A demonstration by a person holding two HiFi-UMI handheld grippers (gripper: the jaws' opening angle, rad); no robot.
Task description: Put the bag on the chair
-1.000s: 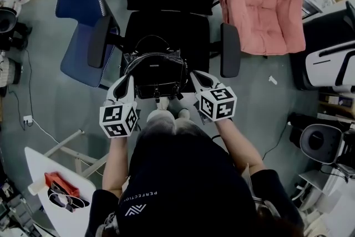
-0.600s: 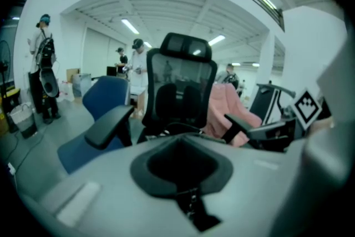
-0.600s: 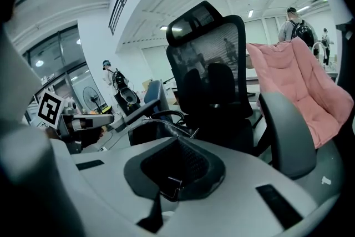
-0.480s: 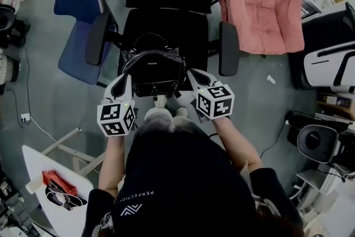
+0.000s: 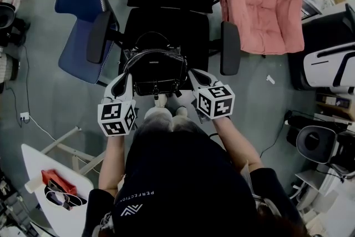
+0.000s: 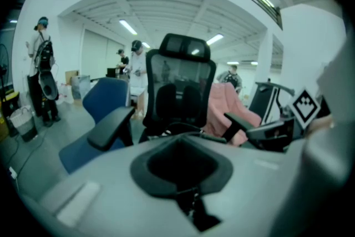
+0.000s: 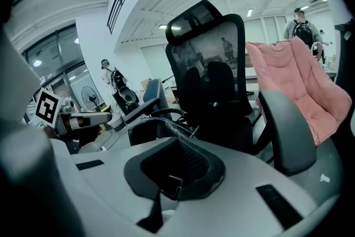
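Left tool (image 5: pixel 126 84) and right tool (image 5: pixel 194 78) clamp the bag (image 5: pixel 156 70) by its ends — keep it level, push it back from the chair (image 5: pixel 166 24) seat's front edge, then release together.

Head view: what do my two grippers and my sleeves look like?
The left white moulded-plastic gripper and the right white moulded-plastic gripper each taper to dark-padded fingers and carry a cube of black-and-white square markers. No cables show. The person wears a short-sleeved black T-shirt with small white print.
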